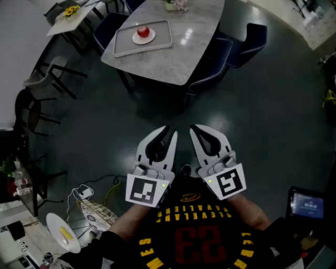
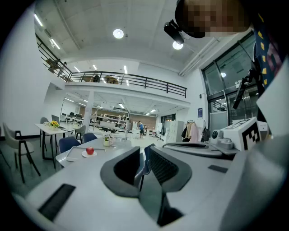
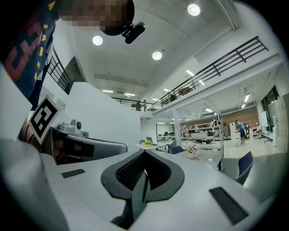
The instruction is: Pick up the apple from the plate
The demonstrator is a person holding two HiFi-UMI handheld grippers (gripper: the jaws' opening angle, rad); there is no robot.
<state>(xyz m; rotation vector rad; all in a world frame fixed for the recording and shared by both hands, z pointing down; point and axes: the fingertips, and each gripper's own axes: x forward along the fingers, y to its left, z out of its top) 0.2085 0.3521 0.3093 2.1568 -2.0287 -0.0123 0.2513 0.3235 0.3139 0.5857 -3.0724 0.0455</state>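
A red apple sits on a small white plate in a grey tray on a pale marble table, far ahead at the top of the head view. The left gripper view shows the apple small and distant at the left. Both grippers hang close to the person's body over the dark floor, far from the table. My left gripper is shut with nothing in it. Beside it, my right gripper is also shut and holds nothing.
Blue chairs stand round the table's right and near sides. A flower vase stands at the table's far end. A grey chair and a second table with yellow flowers are at the left. Cables lie on the floor, lower left.
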